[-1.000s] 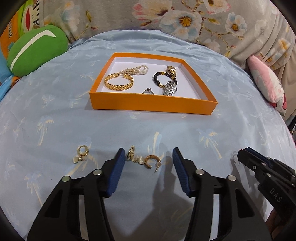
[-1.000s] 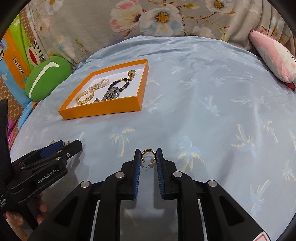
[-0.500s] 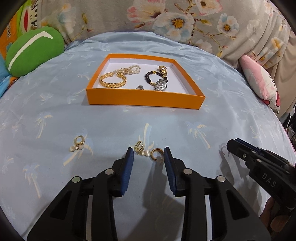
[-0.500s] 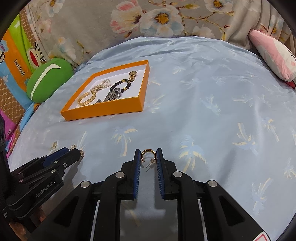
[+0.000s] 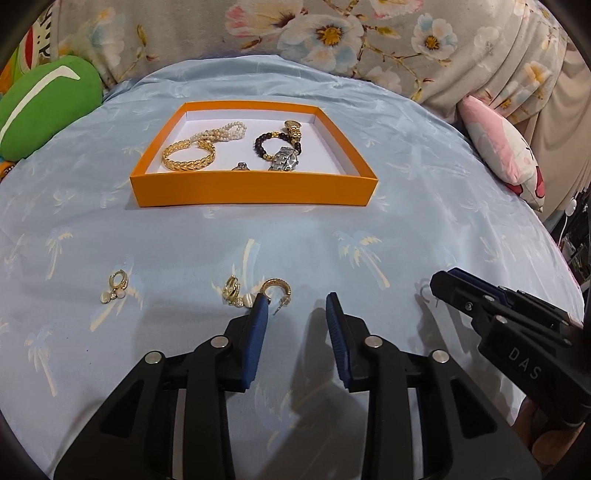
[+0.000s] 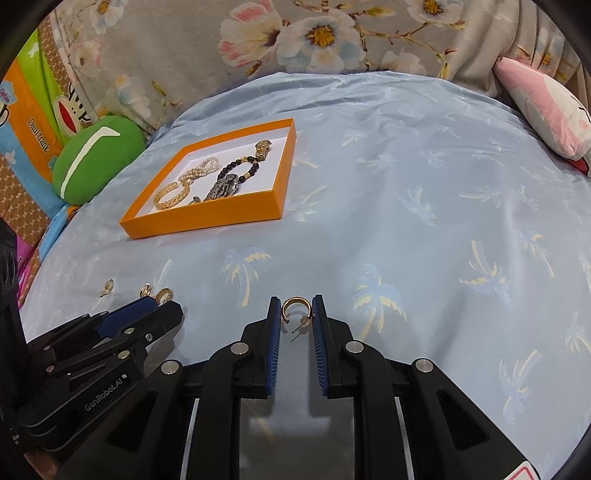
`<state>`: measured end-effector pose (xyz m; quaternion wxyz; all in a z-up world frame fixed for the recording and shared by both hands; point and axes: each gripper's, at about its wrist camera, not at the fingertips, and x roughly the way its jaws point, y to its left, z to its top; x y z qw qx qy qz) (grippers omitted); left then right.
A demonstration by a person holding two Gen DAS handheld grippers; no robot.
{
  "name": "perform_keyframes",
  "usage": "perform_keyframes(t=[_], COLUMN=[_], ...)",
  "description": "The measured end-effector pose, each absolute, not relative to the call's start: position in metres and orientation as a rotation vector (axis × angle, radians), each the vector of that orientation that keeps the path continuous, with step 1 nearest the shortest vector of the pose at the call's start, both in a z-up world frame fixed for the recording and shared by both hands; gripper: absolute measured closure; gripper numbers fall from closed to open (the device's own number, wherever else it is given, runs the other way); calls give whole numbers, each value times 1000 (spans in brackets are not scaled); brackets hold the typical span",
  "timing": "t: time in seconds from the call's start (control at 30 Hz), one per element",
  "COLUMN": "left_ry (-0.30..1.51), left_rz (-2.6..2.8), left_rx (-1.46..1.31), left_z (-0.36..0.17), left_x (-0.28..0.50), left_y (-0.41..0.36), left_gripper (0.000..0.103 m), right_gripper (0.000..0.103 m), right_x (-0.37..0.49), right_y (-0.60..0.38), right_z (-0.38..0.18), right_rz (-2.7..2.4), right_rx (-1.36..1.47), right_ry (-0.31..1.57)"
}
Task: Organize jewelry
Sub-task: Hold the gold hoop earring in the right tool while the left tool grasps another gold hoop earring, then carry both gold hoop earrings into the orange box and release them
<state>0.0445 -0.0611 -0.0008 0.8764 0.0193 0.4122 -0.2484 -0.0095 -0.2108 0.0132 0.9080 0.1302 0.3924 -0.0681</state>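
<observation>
Left wrist view: pale blue cloth with palm-tree print (image 5: 295,236), spread over a rounded surface. Behind it, floral fabric (image 5: 332,33), a green cushion (image 5: 44,107) at far left, a pink plush pillow (image 5: 506,155) at right. On the cloth, an orange tray (image 5: 255,190) holding a gold chain bracelet (image 5: 189,158), a pearl strand (image 5: 225,131), a dark bead bracelet (image 5: 277,146), a silver watch (image 5: 284,162), a small ring (image 5: 242,167) and a gold watch piece (image 5: 293,129). Nearer, loose on the cloth: a pearl drop earring (image 5: 116,286) at left, a second pearl earring (image 5: 234,291), and just beside it a gold hoop earring (image 5: 277,290). Left gripper (image 5: 295,314) low over the cloth, jaws released and wide apart, left finger tip overlapping the hoop's lower edge. Compared with half a second ago, gap between the jaws wider, and both earrings no longer between the fingers but at the left tip. Right gripper (image 5: 448,282) at the right edge.

Right wrist view: same blue cloth (image 6: 424,206), tray (image 6: 207,221) well up and left, cartoon-print fabric (image 6: 29,110) beyond the cushion. Right gripper (image 6: 294,308) with jaws narrowly parted around another gold hoop earring (image 6: 293,308); contact with the pads too close to tell. Unchanged from half a second ago. Left gripper (image 6: 162,306) at lower left, nearer its earrings than before.
</observation>
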Motion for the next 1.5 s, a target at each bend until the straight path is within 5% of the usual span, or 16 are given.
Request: perform_keyframes(t=[0.87, 1.17, 1.5], left_ry=[797, 755, 801], left_rz=[-508, -440, -399], left_rx=[25, 24, 39], left_z=[32, 73, 64], left_x=[65, 152, 263], left_y=[-57, -45, -69], left_gripper=[87, 87, 87], right_gripper=[87, 87, 87], right_x=[16, 112, 234], right_y=[-208, -209, -197], right_z=[47, 89, 71], right_rz=[-78, 32, 82], right_rx=[249, 244, 263], right_ry=[756, 687, 759])
